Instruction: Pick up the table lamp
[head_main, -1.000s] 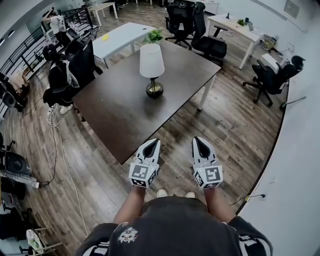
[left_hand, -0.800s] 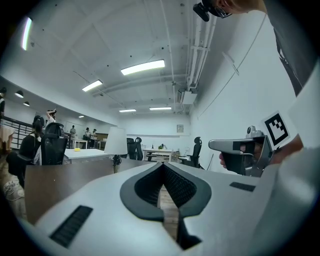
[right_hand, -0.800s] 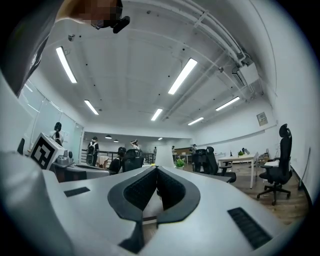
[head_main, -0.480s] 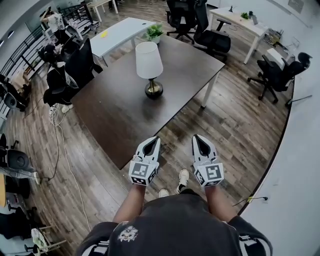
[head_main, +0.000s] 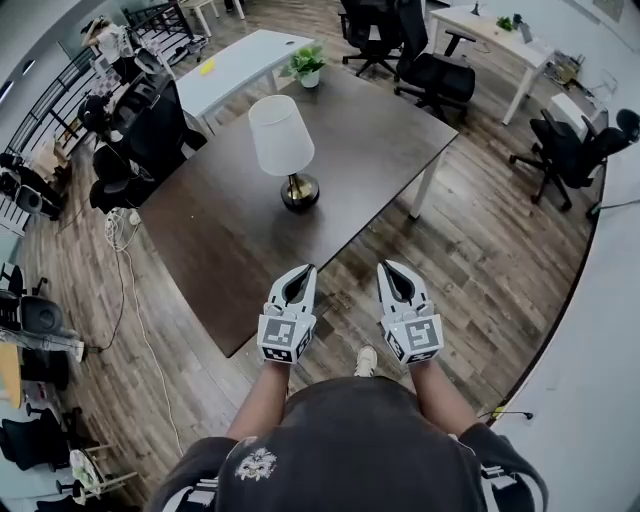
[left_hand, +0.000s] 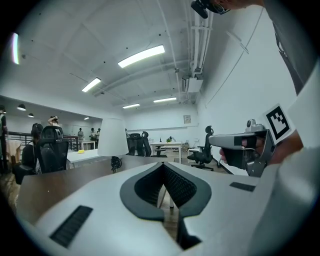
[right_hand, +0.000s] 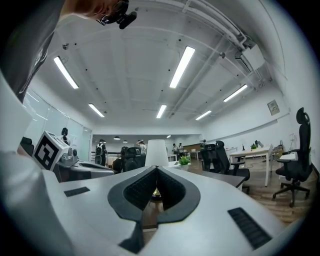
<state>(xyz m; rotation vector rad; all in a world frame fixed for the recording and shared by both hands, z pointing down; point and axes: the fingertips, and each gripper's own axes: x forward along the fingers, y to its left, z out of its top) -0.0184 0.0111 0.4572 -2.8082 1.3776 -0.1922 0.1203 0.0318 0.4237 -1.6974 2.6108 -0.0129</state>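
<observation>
The table lamp (head_main: 280, 135), with a white shade and a dark round base (head_main: 300, 192), stands upright on the dark brown table (head_main: 370, 130). Both grippers are held side by side over the wooden floor, just short of the table's near corner and pointing toward the lamp. My left gripper (head_main: 306, 271) is shut with nothing in it, and so is my right gripper (head_main: 389, 267). In the left gripper view the lamp (left_hand: 112, 138) is left of the closed tips (left_hand: 162, 165). In the right gripper view the shade (right_hand: 156, 151) rises straight above the closed tips (right_hand: 156, 169).
A potted plant (head_main: 307, 64) sits at the table's far edge. Black office chairs (head_main: 436, 75) stand beyond the table and along its left side (head_main: 150, 125). White desks (head_main: 235, 65) lie further back. Cables (head_main: 125, 260) trail over the floor at the left.
The person has stepped toward the table with both shut grippers held ahead. The lamp now sits lower and further left in the head view.
</observation>
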